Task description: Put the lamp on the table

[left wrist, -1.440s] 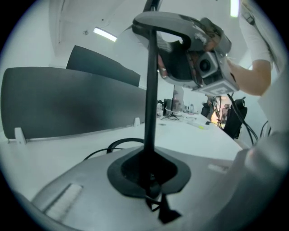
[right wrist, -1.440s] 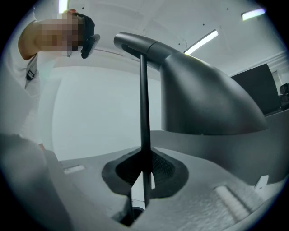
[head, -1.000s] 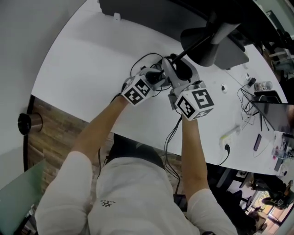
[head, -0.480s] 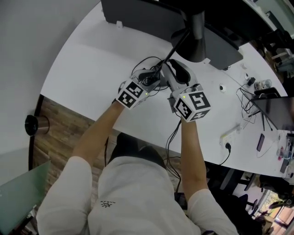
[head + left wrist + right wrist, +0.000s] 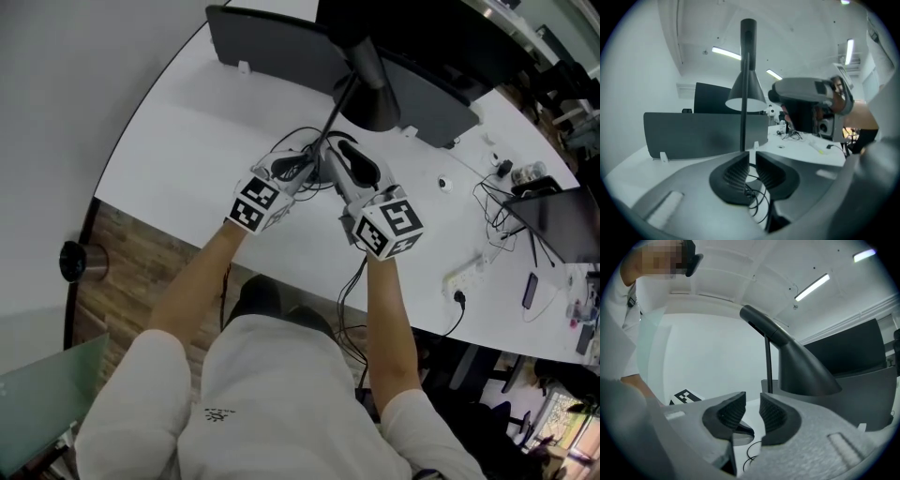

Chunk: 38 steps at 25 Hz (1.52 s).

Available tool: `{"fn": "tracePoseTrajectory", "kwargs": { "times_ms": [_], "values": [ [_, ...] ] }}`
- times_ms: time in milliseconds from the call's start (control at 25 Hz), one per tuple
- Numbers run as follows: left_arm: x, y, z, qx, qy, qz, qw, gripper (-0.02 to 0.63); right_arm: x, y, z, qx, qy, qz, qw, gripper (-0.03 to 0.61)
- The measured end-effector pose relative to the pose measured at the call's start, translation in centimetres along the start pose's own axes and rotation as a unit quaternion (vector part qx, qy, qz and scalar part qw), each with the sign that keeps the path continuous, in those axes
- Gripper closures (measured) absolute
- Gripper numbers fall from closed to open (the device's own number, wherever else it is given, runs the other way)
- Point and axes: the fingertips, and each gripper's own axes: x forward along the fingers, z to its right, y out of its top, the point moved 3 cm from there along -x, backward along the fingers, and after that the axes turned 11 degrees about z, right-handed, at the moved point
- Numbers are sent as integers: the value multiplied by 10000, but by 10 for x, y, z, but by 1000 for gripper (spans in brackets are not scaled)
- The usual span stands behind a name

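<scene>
Black lamp [image 5: 371, 101] is seen upright on the white table [image 5: 187, 141], just beyond both grippers; the left gripper [image 5: 752, 157], jaws just closed to a narrow empty gap, is aimed at the stem [image 5: 743, 122]; the right gripper [image 5: 752, 399], jaws apart and just narrowed slightly, is empty beside the shade [image 5: 801, 371].

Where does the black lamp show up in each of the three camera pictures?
Head view: the lamp is at top centre, its cone shade seen from above.
Left gripper view: it stands upright in the middle of the picture, with its thin stem running down.
Right gripper view: it is right of centre, with the shade large and close.
Shared landmark: the dark divider panel behind it.
</scene>
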Motion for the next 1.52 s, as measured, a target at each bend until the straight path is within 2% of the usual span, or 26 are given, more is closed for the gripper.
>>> {"fn": "tracePoseTrajectory", "kwargs": {
  "times_ms": [80,200,360,680,840,1000,1200,1520],
  "values": [
    [-5,13,11,71,-22,-9,10000,577,-10,8,-2,76,-5,29,10000,529],
    [-13,35,26,120,-20,44,9999,578,-23,22,-7,160,19,40,9999,537],
    [-23,60,41,177,19,120,9998,618,-40,40,-14,212,81,84,9997,549],
    [-45,101,62,186,74,265,9994,618,-70,76,-21,246,135,243,9993,568],
    [-59,114,70,76,144,309,9994,618,-85,93,-31,271,293,293,9988,571],
    [-67,129,90,166,101,357,9992,618,-108,102,-39,243,406,298,9984,577],
    [-74,146,113,133,42,536,9985,618,-136,117,-45,299,421,409,9978,578],
    [-85,152,132,-7,44,600,9982,618,-166,129,-52,290,348,504,9977,578]
  ]
}}
